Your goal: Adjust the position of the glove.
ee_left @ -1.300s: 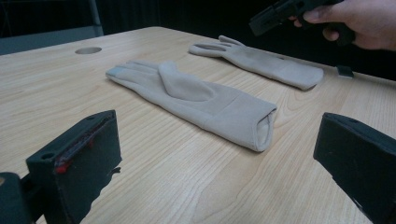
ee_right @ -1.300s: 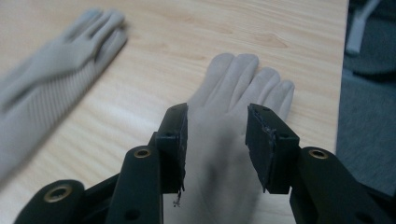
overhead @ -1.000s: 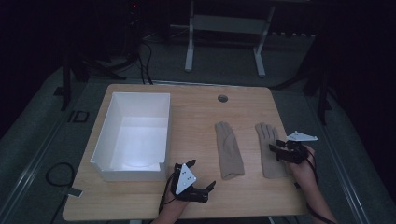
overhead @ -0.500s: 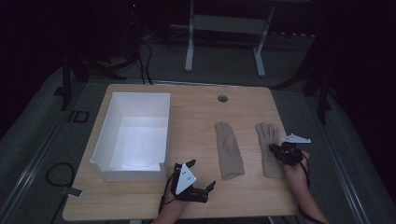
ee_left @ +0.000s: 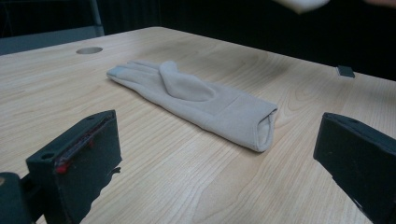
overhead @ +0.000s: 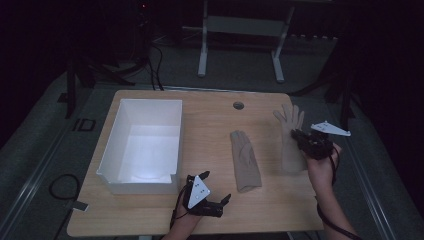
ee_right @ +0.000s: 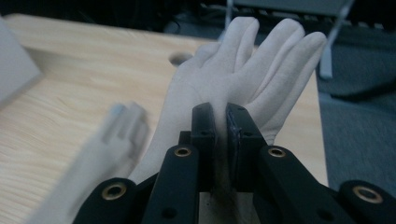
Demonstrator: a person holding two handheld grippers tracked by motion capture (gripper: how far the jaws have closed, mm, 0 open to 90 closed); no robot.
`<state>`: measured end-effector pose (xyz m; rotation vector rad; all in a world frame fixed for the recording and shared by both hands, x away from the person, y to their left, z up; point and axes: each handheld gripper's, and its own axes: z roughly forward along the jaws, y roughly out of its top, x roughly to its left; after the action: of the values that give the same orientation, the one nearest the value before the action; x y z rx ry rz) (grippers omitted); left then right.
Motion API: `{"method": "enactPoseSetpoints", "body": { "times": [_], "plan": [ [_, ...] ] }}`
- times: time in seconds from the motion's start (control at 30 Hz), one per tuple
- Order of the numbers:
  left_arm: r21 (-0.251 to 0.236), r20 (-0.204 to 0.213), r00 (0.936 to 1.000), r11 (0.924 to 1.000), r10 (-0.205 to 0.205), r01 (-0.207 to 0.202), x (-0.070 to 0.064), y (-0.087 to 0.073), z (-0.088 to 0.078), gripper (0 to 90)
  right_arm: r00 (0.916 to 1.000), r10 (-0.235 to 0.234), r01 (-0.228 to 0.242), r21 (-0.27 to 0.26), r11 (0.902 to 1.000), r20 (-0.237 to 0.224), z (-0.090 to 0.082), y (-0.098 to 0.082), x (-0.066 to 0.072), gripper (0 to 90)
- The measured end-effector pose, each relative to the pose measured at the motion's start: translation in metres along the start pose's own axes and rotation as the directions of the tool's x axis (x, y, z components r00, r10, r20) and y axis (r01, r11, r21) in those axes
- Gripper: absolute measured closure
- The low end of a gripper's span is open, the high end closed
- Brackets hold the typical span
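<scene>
High view: the wooden surface (overhead: 210,120) carries a white open box (overhead: 145,142) at about nine o'clock of its centre and a beige glove (overhead: 246,161) lying flat near the middle, fingers toward twelve o'clock. A small round grommet hole (overhead: 238,105) sits near the far edge at twelve o'clock. At three o'clock the right tool (overhead: 299,137) grips a second beige glove (overhead: 291,135), which hangs raised off the surface with its fingers fanned toward twelve o'clock and its cuff end drooping toward six. At six o'clock, near the front edge and just below the box's corner, the left tool (overhead: 223,204) rests low with its tips pointing toward three o'clock.

Left gripper view: the left tool (ee_left: 219,154) has its jaws spread wide with nothing between them. The flat glove (ee_left: 196,100) lies ahead on the surface, cuff nearest, fingertips away toward eleven o'clock, apart from both jaws.

Right gripper view: the right tool (ee_right: 221,116) has its jaws pinched tight on the palm fabric of the raised glove (ee_right: 243,70), whose fingers stand up toward twelve o'clock. The flat glove (ee_right: 116,135) appears blurred at eight o'clock, below.
</scene>
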<state>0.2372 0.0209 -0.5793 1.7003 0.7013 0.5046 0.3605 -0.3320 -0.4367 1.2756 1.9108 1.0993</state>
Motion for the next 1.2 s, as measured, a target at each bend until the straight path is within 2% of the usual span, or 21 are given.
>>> {"method": "enactPoseSetpoints", "body": {
  "times": [0.07, 0.1, 0.13, 0.3, 0.37, 0.4, 0.47, 0.6, 0.77, 0.97, 1.13, 1.2],
  "plan": [
    [0.000, 0.000, 1.0000, 1.0000, 0.002, -0.002, 0.000, 0.000, 0.000, 1.0, 0.9998, -0.016, 0.016, -0.020, 0.9997, -0.015, -0.003, 0.012, 0.010, 82.7],
    [0.000, 0.000, 1.0000, 1.0000, 0.002, -0.002, 0.000, 0.000, 0.000, 1.1, 0.9998, -0.016, 0.016, -0.020, 0.9997, -0.015, -0.003, 0.012, 0.010, 82.7],
    [0.000, 0.000, 1.0000, 1.0000, 0.002, -0.002, 0.000, 0.000, 0.000, 1.1, 0.9988, -0.022, 0.020, -0.036, 0.9992, -0.044, -0.003, 0.023, 0.023, 82.7],
    [0.000, 0.001, 1.0000, 1.0000, 0.004, -0.004, 0.000, 0.000, 0.000, 1.1, 0.9952, -0.043, 0.040, -0.044, 0.9982, -0.087, 0.004, 0.034, 0.054, 82.7],
    [0.000, 0.002, 1.0000, 1.0000, 0.004, -0.004, 0.000, 0.000, 0.000, 1.1, 0.9943, -0.048, 0.044, -0.046, 0.9980, -0.095, 0.006, 0.034, 0.058, 82.7],
    [-0.001, 0.003, 1.0000, 1.0000, 0.004, -0.004, 0.000, 0.000, 0.000, 1.1, 0.9923, -0.048, 0.044, -0.035, 0.9984, -0.115, 0.013, 0.033, 0.070, 82.7],
    [-0.001, 0.004, 1.0000, 1.0000, 0.004, -0.004, 0.000, 0.000, 0.000, 1.0, 0.9896, -0.049, 0.046, -0.023, 0.9987, -0.135, 0.021, 0.029, 0.081, 82.7],
    [0.000, 0.008, 1.0000, 1.0000, 0.003, -0.003, 0.000, 0.000, 0.000, 1.0, 0.9878, -0.076, 0.079, 0.018, 0.9967, -0.136, 0.039, 0.014, 0.098, 82.6],
    [-0.002, 0.009, 1.0000, 1.0000, 0.003, -0.003, 0.000, 0.000, 0.000, 1.0, 0.9872, -0.095, 0.105, 0.076, 0.9916, -0.128, 0.057, -0.006, 0.107, 82.6],
    [0.000, 0.008, 1.0000, 1.0000, 0.004, -0.004, 0.000, 0.000, 0.000, 1.1, 0.9908, -0.039, 0.057, 0.134, 0.9893, -0.130, 0.069, -0.028, 0.105, 82.6],
    [0.001, 0.007, 1.0000, 1.0000, 0.006, -0.006, -0.001, 0.000, 0.000, 1.1, 0.9908, -0.025, 0.046, 0.161, 0.9859, -0.133, 0.074, -0.041, 0.108, 82.5],
    [-0.001, 0.010, 0.9999, 0.9999, 0.010, -0.010, -0.001, 0.000, 0.000, 1.1, 0.9896, -0.033, 0.059, 0.185, 0.9810, -0.140, 0.079, -0.049, 0.111, 82.2]
  ]
}}
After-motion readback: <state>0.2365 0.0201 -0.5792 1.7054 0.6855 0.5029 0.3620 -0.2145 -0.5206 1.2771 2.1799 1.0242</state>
